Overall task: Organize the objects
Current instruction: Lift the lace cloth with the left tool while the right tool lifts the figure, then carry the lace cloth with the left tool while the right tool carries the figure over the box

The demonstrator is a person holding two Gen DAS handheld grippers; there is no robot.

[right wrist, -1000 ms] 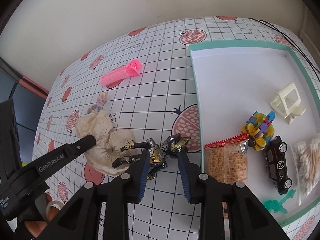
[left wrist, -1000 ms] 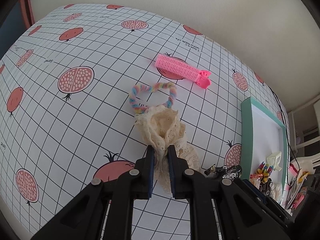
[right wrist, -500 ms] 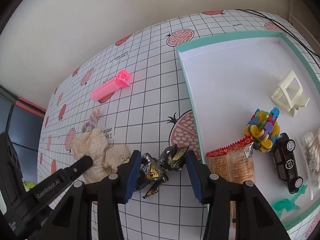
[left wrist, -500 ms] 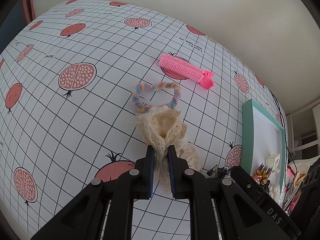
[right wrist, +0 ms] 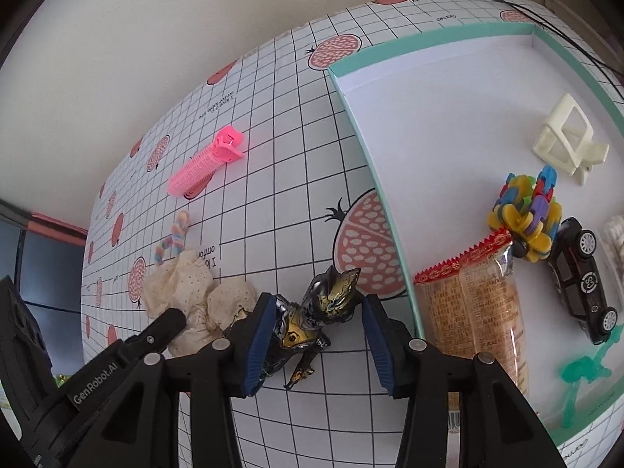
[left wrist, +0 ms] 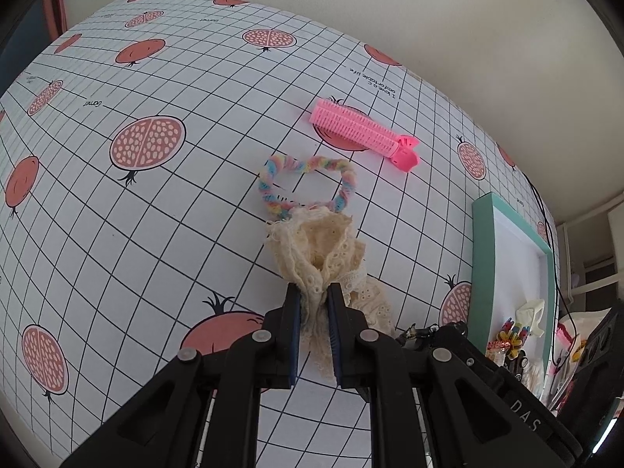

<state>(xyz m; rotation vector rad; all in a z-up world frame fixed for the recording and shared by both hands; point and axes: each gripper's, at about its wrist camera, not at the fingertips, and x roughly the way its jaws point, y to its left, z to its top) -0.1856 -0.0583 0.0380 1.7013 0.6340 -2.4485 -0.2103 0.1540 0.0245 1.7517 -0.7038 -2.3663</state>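
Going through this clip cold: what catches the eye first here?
The left gripper pinches a cream lace scrunchie on the pomegranate-print tablecloth. The right gripper straddles a black-and-gold toy figure, open, beside the teal-rimmed tray. Farther back lies a bright pink hair clip.

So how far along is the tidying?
Done: snack packet, toy car and other bits sit in the tray. In hand: left gripper pinches the lace scrunchie. Left: figurine, hair clip, rainbow hair tie.

Cream lace scrunchie bunched btw left tongs; black-gold figurine flat on cloth, beside teal tray.
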